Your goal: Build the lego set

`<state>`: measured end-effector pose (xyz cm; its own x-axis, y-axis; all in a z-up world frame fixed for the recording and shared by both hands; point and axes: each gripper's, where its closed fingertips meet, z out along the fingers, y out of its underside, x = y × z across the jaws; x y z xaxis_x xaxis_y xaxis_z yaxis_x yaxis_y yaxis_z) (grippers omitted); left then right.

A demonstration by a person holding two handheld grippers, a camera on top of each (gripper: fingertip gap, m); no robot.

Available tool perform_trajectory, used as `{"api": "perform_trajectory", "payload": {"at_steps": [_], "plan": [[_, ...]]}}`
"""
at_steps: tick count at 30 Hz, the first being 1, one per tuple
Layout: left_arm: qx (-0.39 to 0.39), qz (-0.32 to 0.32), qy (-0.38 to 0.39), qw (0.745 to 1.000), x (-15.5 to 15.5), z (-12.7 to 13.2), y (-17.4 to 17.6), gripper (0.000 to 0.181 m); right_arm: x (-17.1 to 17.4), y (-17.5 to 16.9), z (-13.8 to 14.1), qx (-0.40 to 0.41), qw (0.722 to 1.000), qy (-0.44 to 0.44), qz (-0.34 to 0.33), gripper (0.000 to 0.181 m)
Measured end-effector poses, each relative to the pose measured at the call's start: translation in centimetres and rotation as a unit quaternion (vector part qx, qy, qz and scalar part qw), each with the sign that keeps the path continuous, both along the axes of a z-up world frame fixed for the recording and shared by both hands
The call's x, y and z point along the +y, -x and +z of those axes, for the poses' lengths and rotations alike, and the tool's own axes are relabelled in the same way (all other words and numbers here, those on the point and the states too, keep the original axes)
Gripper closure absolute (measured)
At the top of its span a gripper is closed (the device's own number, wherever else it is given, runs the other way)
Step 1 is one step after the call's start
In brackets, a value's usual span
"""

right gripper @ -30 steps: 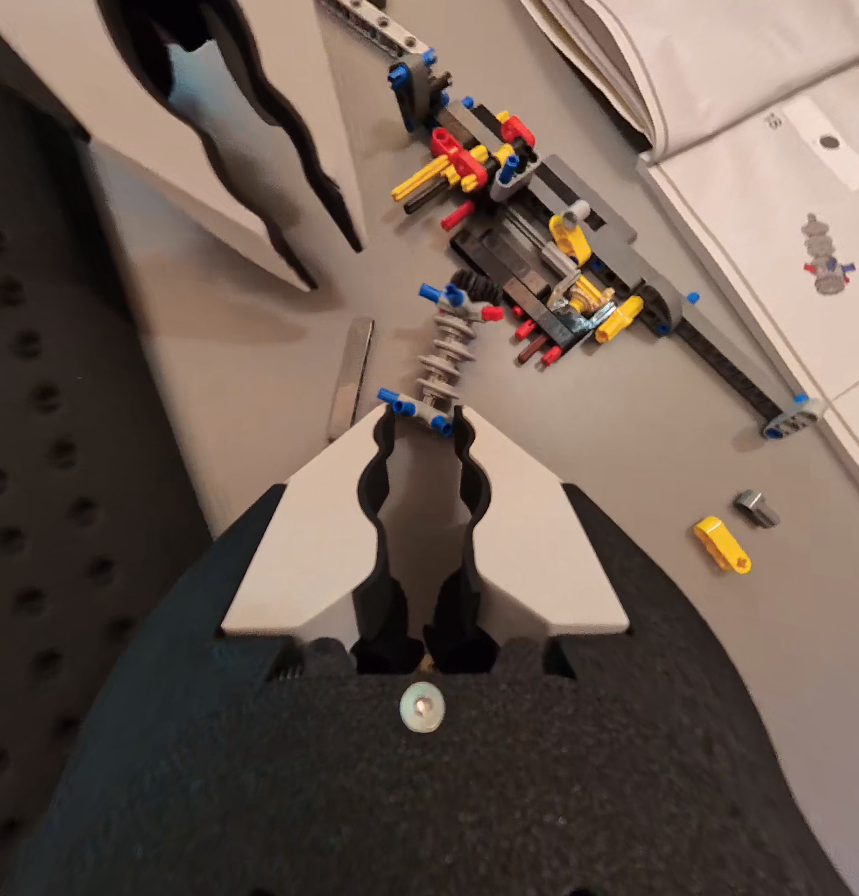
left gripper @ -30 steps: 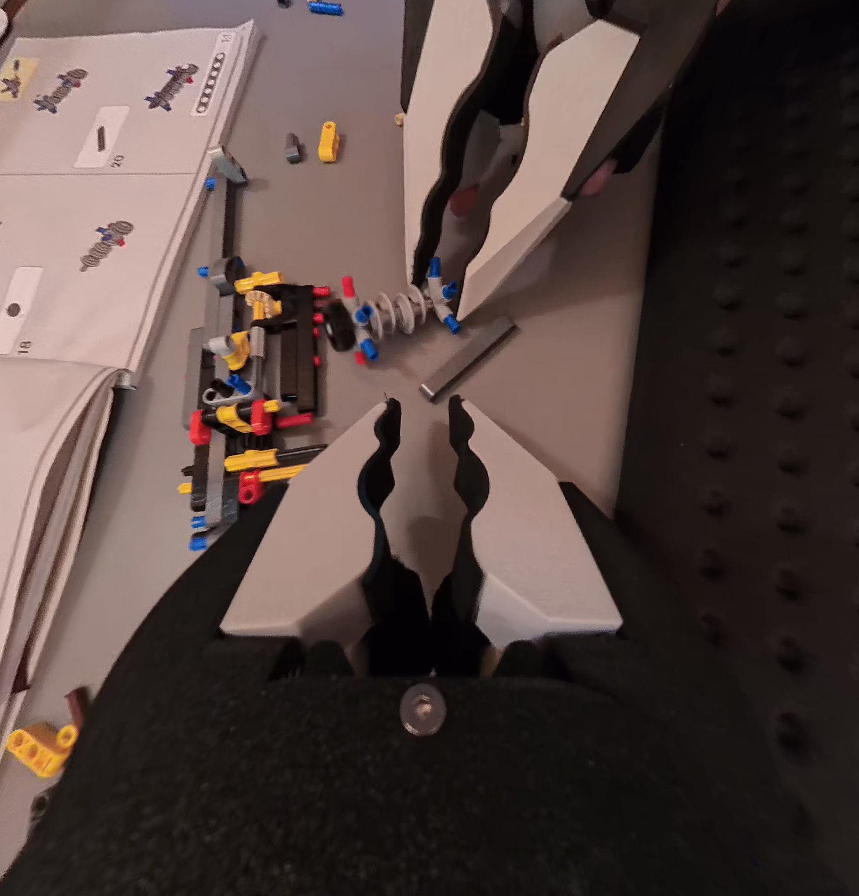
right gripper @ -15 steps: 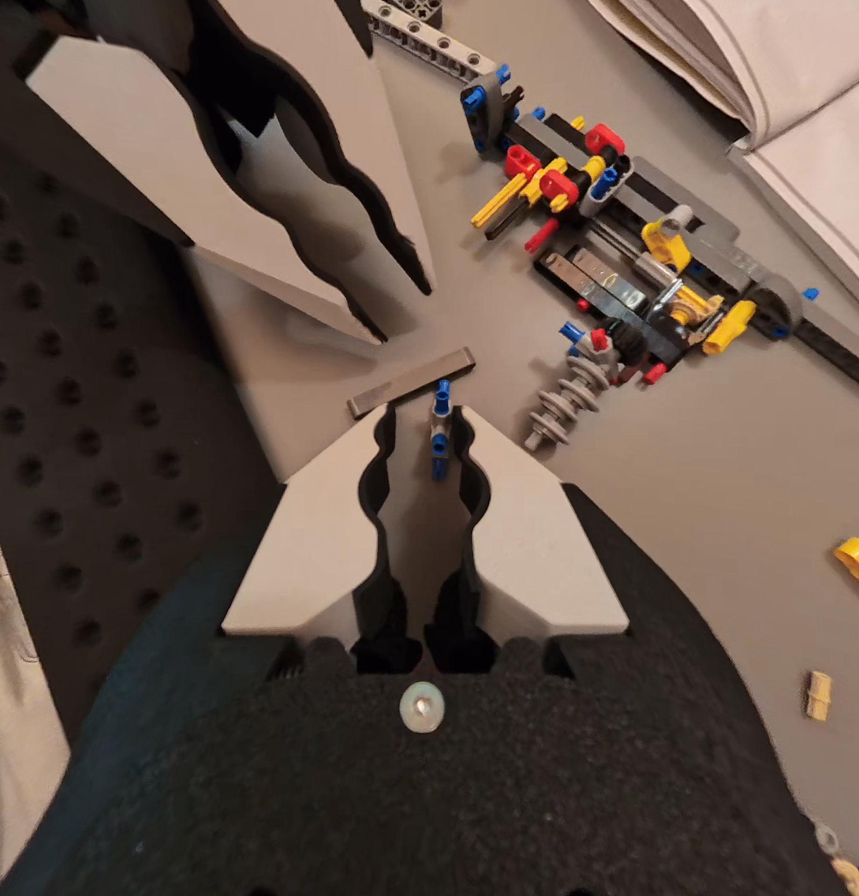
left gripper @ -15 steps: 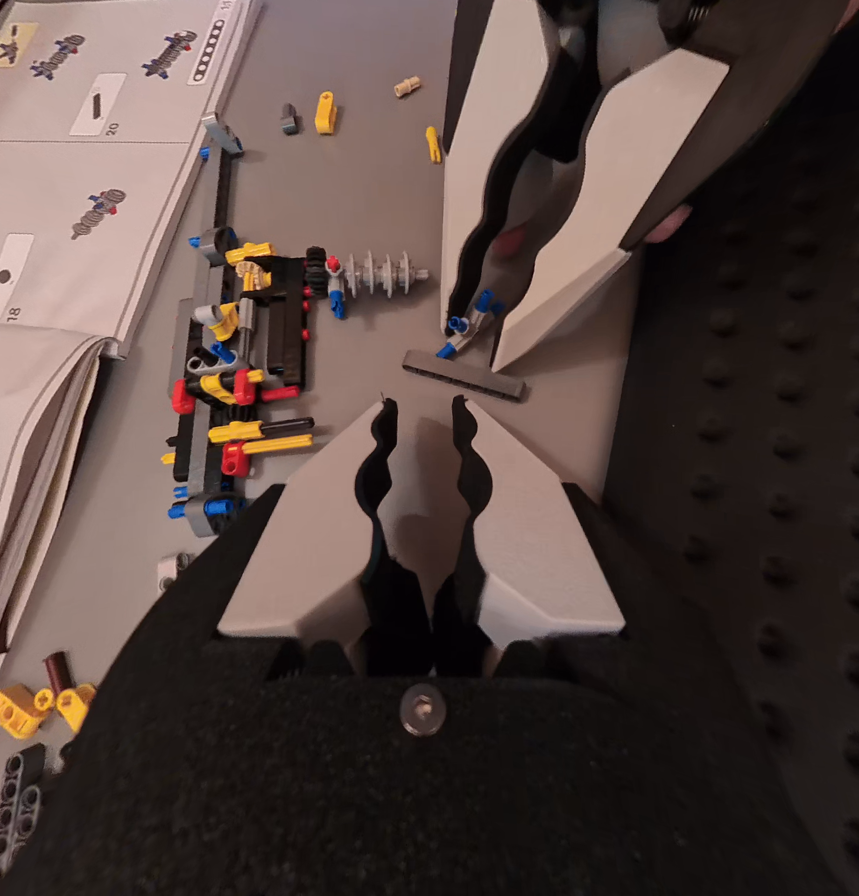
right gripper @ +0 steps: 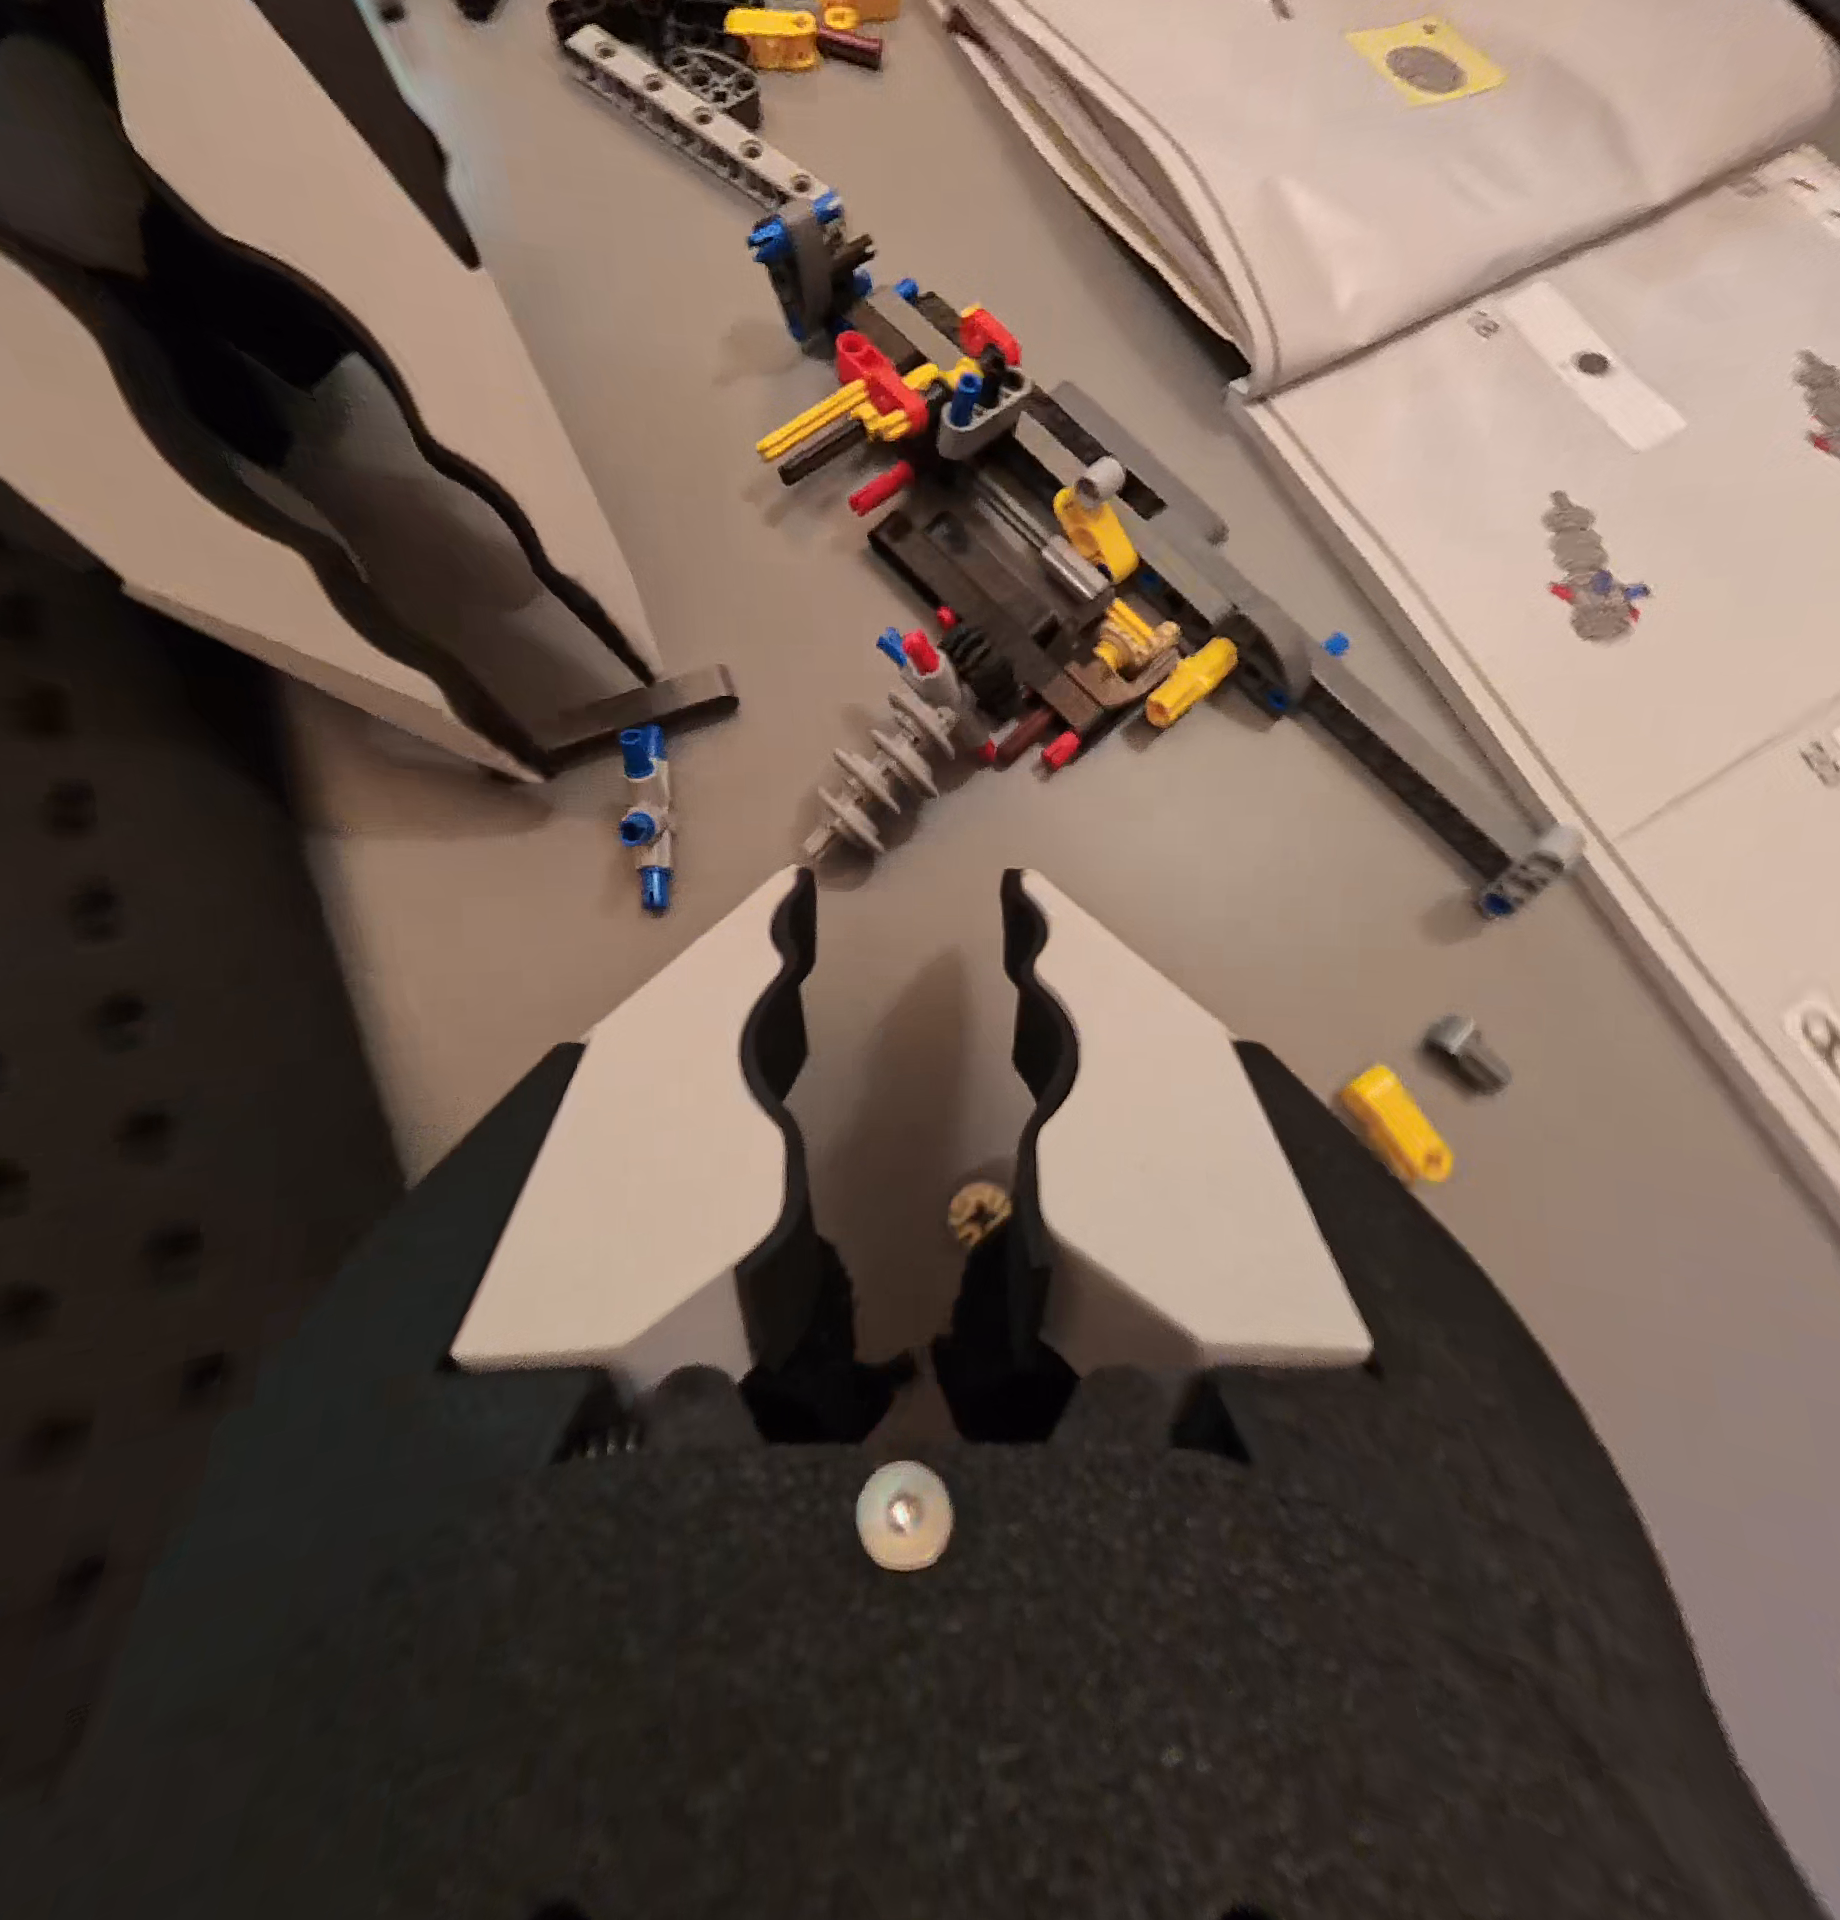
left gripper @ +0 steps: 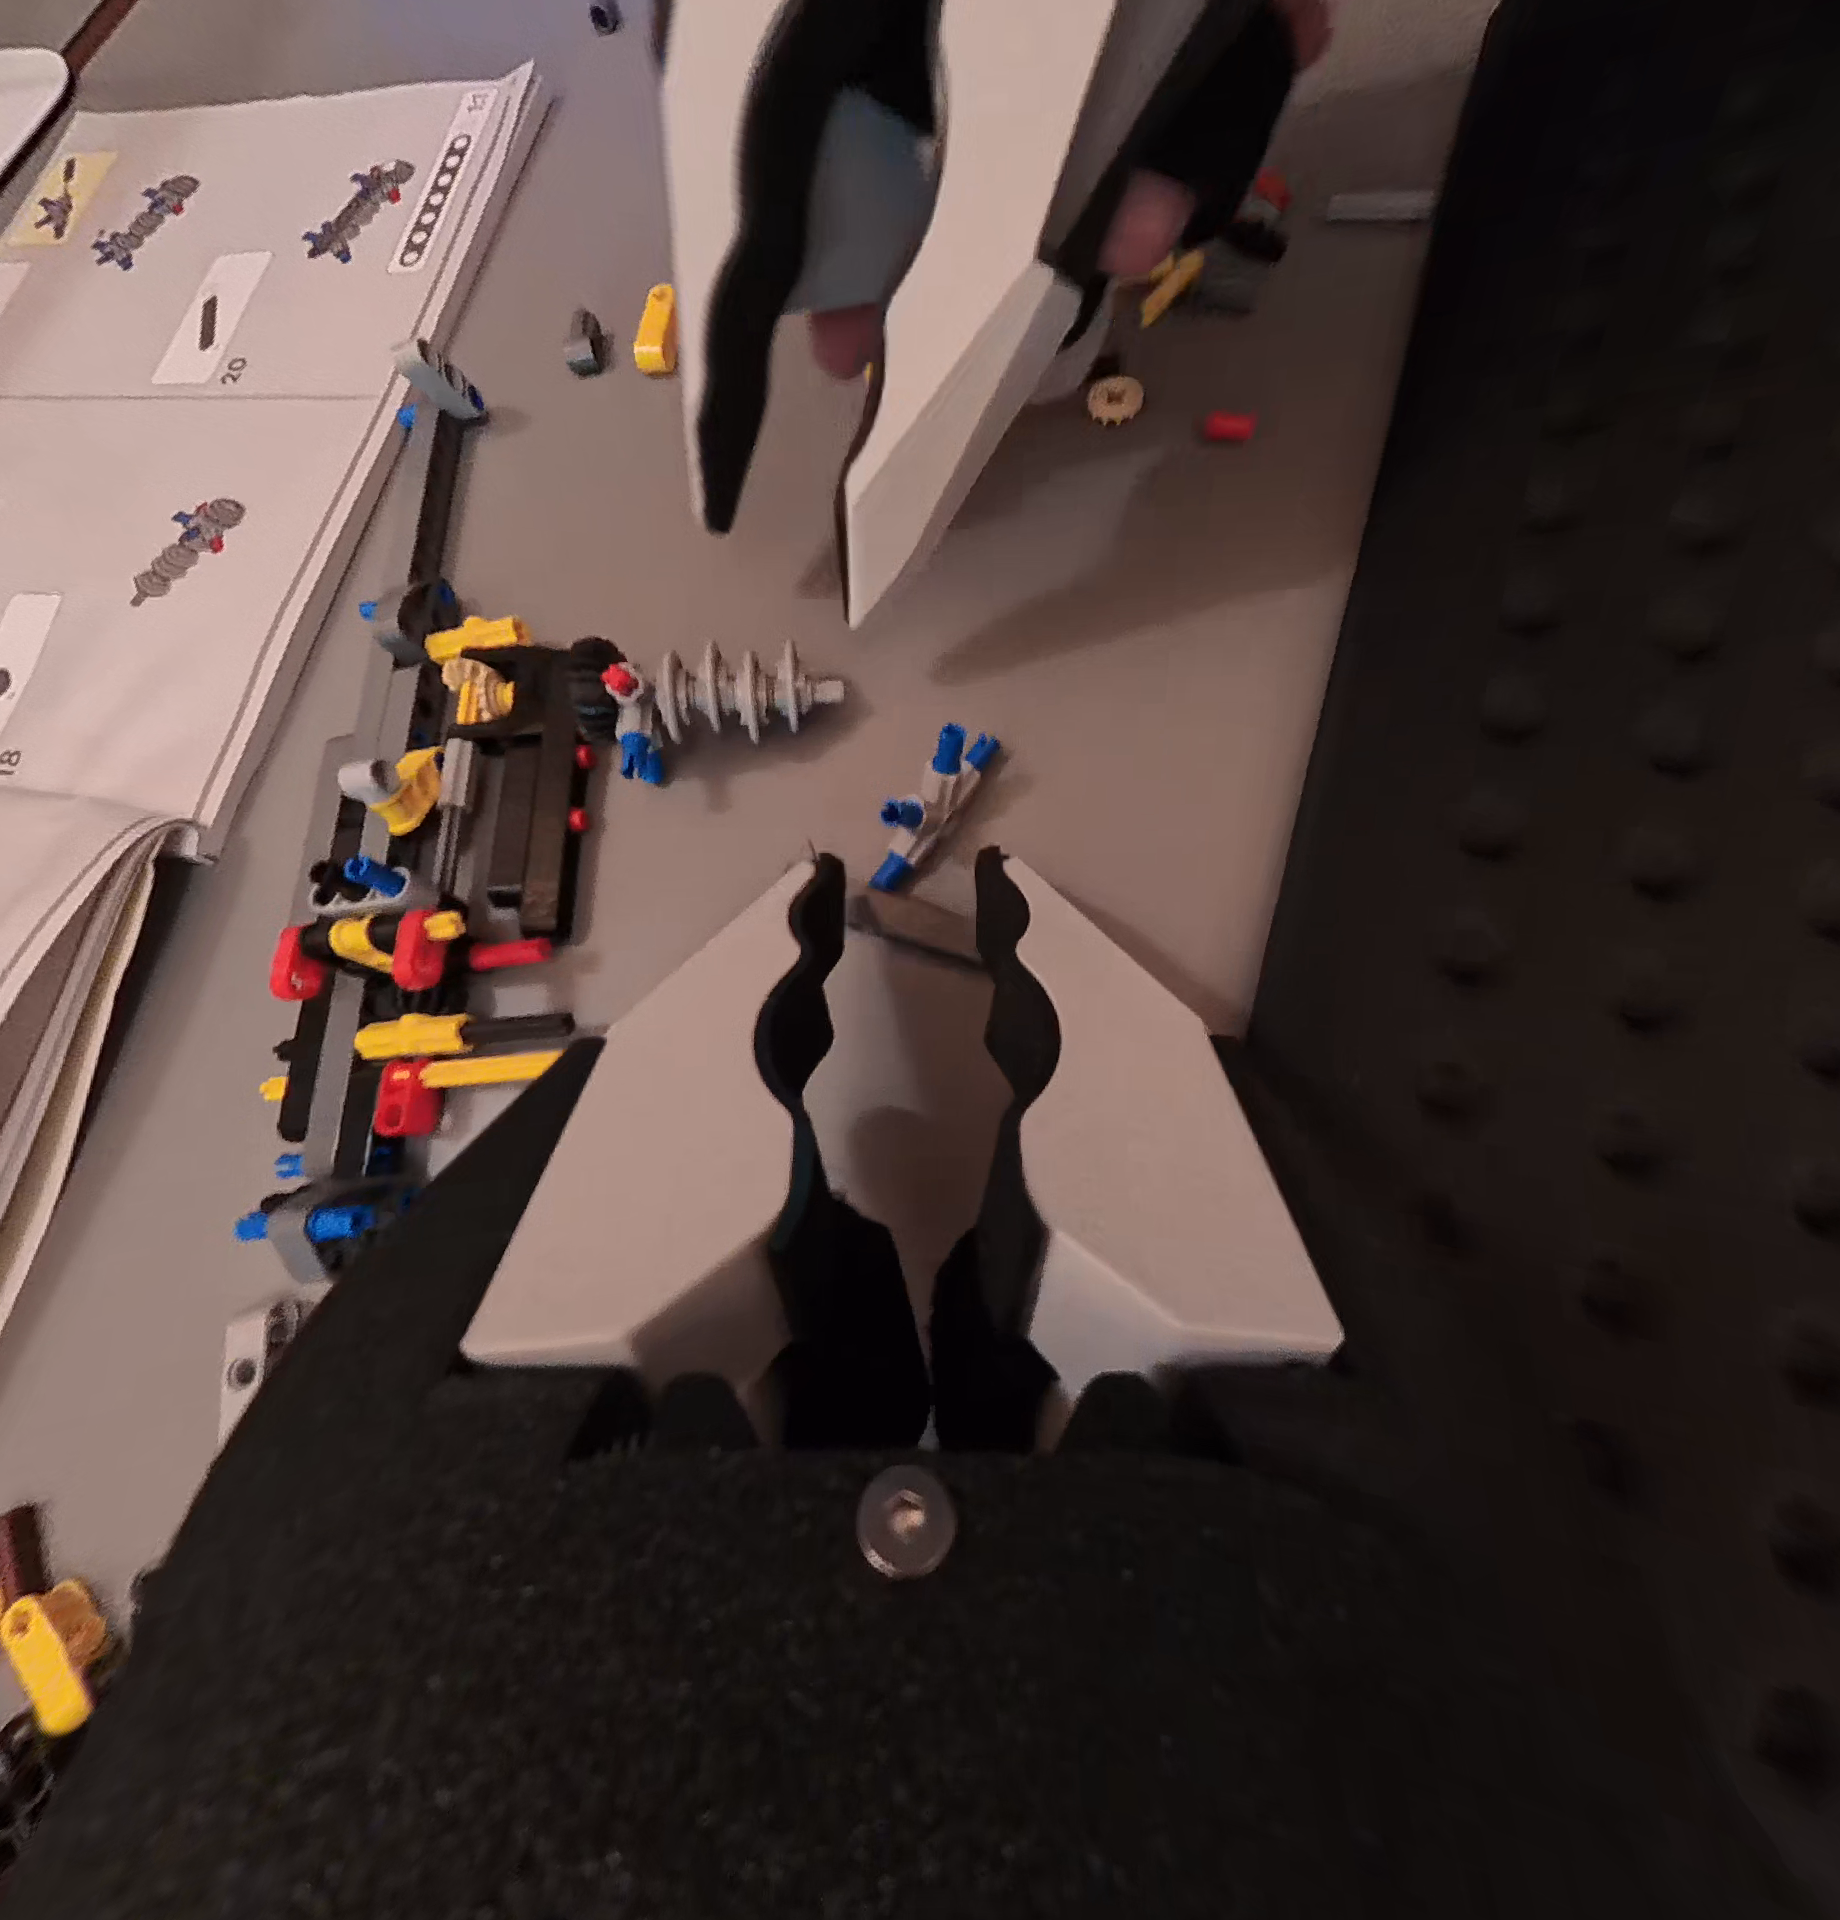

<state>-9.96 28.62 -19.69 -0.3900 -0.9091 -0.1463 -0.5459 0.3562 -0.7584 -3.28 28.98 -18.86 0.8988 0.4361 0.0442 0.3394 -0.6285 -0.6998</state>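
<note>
Grey is the table [right gripper: 1155,935], and on it all the pieces lie. The biggest thing is the open instruction booklet [left gripper: 168,416], which lies along one side of the table. Just beside its edge lies the half-built lego model [right gripper: 1041,540] — a long grey and black frame with yellow, red and blue pieces on it. At one side of the model a grey screw-shaped part [left gripper: 750,691] sticks out, with a black gear at its inner end.

The left gripper [left gripper: 908,862] is low over the table, its jaws apart and with nothing between them. Its tips are at a dark flat bar [right gripper: 646,712], but I cannot tell if they touch it. Just beyond the bar lies a small grey connector with blue pins [left gripper: 931,805], loose and separate from the screw part.

The right gripper [right gripper: 908,878] is also spread apart and empty, its tips near the free end of the screw part. Under it, between the fingers, a small tan gear [right gripper: 978,1210] lies on the table.

Farther away lie a loose yellow piece [right gripper: 1399,1122] and a small dark grey piece [right gripper: 1467,1051] near each other — both beside the booklet.
</note>
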Motion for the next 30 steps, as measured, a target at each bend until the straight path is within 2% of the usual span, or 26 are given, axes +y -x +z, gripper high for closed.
{"api": "perform_trajectory", "payload": {"at_steps": [4,9,15,19,22,26,30], "plan": [[-0.005,-0.008,0.014,1.000,-0.6,0.5,-1.0,0.161,1.6,0.4,0.9,-0.025,0.990,-0.023,0.138,0.136],[0.003,-0.039,0.023,0.999,-1.1,0.4,-1.4,0.170,3.7,1.2,2.1,0.003,0.970,-0.009,0.243,0.134],[0.023,-0.086,0.039,0.995,-1.1,0.3,-0.7,0.181,3.8,0.8,0.1,0.032,0.949,0.057,0.307,0.143],[0.044,-0.107,0.028,0.993,-0.6,-0.6,0.1,0.181,3.7,1.3,0.0,0.055,0.949,0.053,0.306,0.159],[0.031,-0.097,0.030,0.994,0.1,-0.5,-0.1,0.181,3.6,1.3,0.0,0.053,0.954,0.026,0.293,0.160],[0.014,-0.084,0.039,0.996,0.3,0.5,0.2,0.179,3.7,0.2,0.3,0.061,0.973,0.004,0.222,0.160],[0.032,-0.060,0.021,0.998,-0.5,0.6,0.9,0.159,3.5,-0.6,2.5,0.097,0.985,-0.060,0.126,0.160]]}}
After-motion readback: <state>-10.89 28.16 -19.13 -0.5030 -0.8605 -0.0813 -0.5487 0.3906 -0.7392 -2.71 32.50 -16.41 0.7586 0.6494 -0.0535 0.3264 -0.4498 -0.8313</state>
